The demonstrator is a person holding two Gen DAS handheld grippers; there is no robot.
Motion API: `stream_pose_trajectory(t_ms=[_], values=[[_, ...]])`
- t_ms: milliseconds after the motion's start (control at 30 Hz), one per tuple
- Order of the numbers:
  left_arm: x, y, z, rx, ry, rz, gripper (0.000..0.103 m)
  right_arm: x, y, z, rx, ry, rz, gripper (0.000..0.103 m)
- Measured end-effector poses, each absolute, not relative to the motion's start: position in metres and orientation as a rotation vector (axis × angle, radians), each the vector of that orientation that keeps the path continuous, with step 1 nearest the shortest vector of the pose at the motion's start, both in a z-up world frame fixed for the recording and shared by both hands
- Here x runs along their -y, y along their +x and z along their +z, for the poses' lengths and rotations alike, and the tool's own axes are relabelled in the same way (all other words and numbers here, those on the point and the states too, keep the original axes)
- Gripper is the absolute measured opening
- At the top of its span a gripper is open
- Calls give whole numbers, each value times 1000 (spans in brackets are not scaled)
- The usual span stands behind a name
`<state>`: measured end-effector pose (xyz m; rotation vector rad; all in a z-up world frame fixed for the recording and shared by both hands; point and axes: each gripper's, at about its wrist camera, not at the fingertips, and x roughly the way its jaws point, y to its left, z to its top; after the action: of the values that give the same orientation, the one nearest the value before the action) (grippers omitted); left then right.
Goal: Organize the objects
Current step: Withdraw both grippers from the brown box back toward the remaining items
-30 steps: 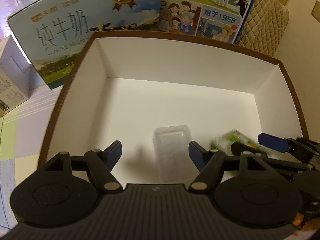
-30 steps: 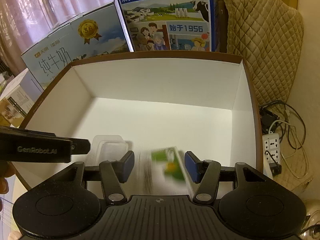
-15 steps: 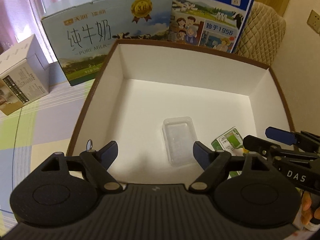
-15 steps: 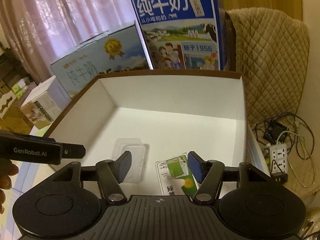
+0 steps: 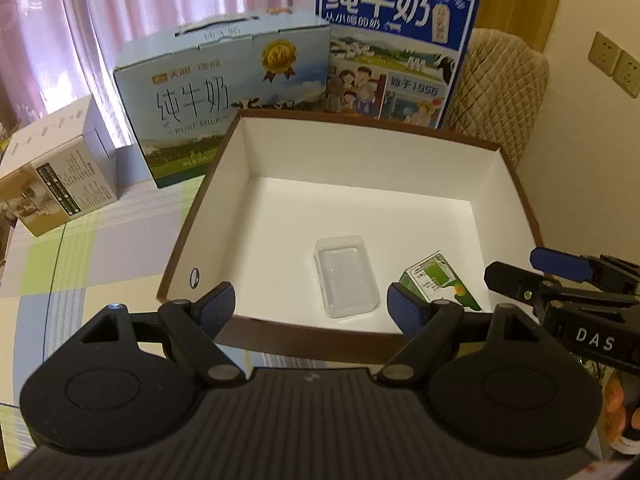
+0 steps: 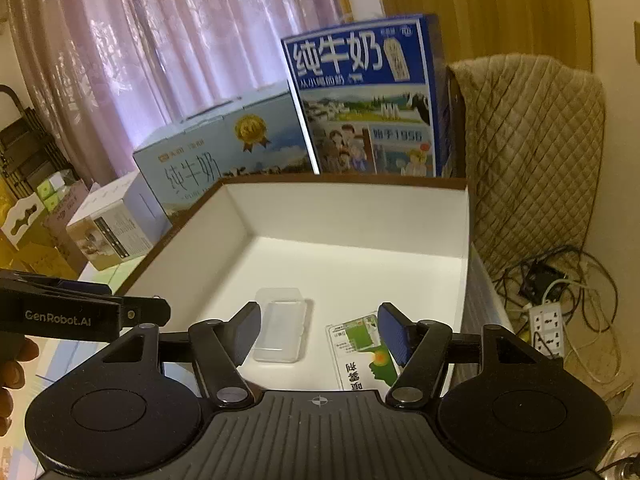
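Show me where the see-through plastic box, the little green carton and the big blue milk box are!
clear plastic case (image 5: 346,276), left wrist view, middle of its lid.
green carton (image 6: 362,350), right wrist view, its printed face.
blue milk box (image 6: 368,100), right wrist view, front panel.

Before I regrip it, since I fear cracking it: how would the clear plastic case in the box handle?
The clear plastic case looks thin-walled and empty, so probably light and crushable under a hard squeeze. Its glossy surface may slip between the pads. Lying flat on the white box floor, it should slide, not tip.
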<state>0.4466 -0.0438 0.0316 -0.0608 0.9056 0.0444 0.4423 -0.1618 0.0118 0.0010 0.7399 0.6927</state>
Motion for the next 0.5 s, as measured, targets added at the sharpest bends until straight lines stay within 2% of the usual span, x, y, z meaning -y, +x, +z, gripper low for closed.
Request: stream_pose_trajectory(t_ms=[500], values=[[35,354,58,-834,-28,-27,83,201,341,40,-695,72,614,62]])
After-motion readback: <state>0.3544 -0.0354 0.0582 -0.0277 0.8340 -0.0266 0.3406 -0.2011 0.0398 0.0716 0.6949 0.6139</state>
